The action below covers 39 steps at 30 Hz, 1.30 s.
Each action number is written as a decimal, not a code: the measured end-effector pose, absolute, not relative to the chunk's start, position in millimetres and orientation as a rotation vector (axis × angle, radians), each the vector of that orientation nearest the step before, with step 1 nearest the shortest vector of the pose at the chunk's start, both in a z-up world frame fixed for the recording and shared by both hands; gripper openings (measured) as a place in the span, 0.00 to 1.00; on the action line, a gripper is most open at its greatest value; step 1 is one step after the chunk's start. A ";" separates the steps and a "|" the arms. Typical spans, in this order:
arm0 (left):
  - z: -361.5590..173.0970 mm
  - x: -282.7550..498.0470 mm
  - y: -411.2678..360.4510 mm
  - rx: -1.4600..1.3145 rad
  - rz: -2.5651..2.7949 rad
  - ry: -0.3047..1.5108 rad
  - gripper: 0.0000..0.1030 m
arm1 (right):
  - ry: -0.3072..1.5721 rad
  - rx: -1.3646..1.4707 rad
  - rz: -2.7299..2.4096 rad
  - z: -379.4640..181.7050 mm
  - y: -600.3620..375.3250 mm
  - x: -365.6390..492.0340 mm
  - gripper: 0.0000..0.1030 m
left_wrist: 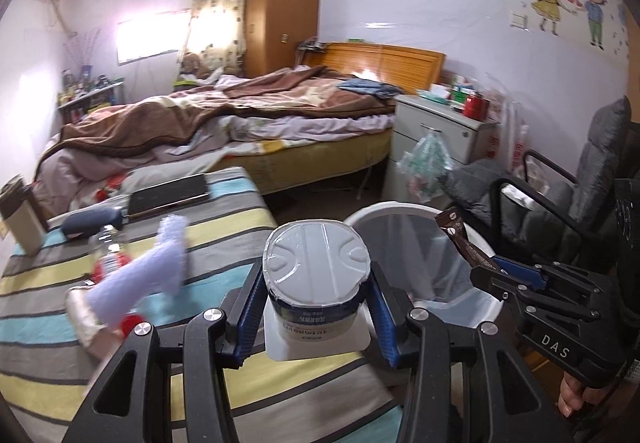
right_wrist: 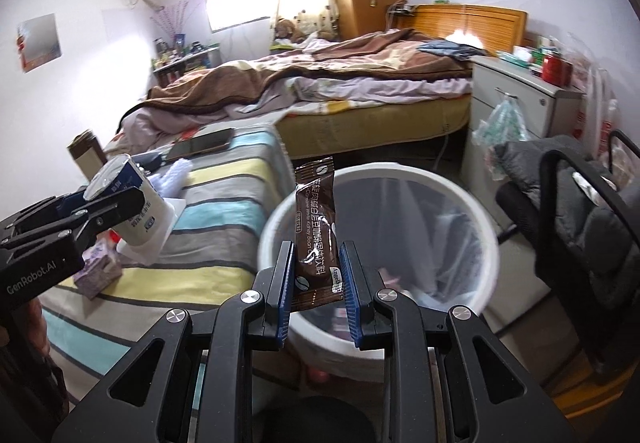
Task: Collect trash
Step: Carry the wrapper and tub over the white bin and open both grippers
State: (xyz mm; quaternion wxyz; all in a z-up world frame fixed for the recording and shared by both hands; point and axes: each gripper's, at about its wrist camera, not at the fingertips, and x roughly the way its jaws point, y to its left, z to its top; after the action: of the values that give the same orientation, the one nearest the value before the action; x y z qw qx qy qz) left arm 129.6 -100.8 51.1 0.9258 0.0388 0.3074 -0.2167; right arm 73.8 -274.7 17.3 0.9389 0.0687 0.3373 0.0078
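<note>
My left gripper (left_wrist: 316, 307) is shut on a white yogurt cup (left_wrist: 316, 275) with a grey foil lid, held above the edge of the striped table near the bin. The same cup (right_wrist: 138, 211) and the left gripper (right_wrist: 100, 209) show at the left of the right wrist view. My right gripper (right_wrist: 316, 275) is shut on a brown snack packet (right_wrist: 316, 231), which stands upright over the near rim of the white trash bin (right_wrist: 472, 211). In the left wrist view the packet (left_wrist: 460, 239) and the right gripper (left_wrist: 500, 275) hang over the bin (left_wrist: 404, 209), which has a clear liner.
The striped table (left_wrist: 224, 239) carries a plastic bottle (left_wrist: 108, 243), a pale blue fuzzy item (left_wrist: 160, 263), a dark tablet (left_wrist: 170, 193) and a tissue box (right_wrist: 98, 269). A black chair with a grey coat (right_wrist: 580, 203) stands right of the bin. A bed (left_wrist: 240, 115) and a white cabinet (left_wrist: 432, 131) lie behind.
</note>
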 end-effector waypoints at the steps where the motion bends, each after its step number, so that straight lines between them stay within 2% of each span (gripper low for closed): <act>1: 49.8 131.4 -107.1 0.081 -0.457 0.634 0.47 | 0.690 0.143 0.004 17.1 -279.7 73.6 0.24; 13: 30.8 148.0 -168.2 0.081 -0.576 0.699 0.47 | 0.752 0.159 -0.069 0.4 -313.5 78.9 0.24; 29: 6.8 171.0 -195.8 0.087 -0.596 0.759 0.48 | 0.813 0.151 -0.108 -15.2 -327.3 88.2 0.25; 30: 6.2 170.9 -196.9 0.090 -0.600 0.757 0.48 | 0.819 0.148 -0.112 -16.4 -328.0 88.8 0.25; 31: 4.7 171.6 -197.4 0.090 -0.608 0.760 0.55 | 0.826 0.146 -0.117 -18.0 -328.7 89.5 0.25; 33: 2.6 173.3 -196.2 0.080 -0.602 0.771 0.61 | 0.842 0.137 -0.126 -21.4 -329.4 91.1 0.25; 36: 2.8 172.9 -194.8 0.081 -0.597 0.766 0.61 | 0.849 0.132 -0.133 -23.1 -330.0 90.3 0.30; 39: 3.8 172.3 -192.9 0.075 -0.596 0.768 0.61 | 0.845 0.130 -0.127 -21.9 -328.4 88.3 0.31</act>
State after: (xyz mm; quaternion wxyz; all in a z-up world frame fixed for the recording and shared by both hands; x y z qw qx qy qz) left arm 172.3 -192.9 3.8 0.8835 0.0360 0.3690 -0.2864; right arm 88.3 -328.4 -21.9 0.9082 0.0631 0.4093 -0.0614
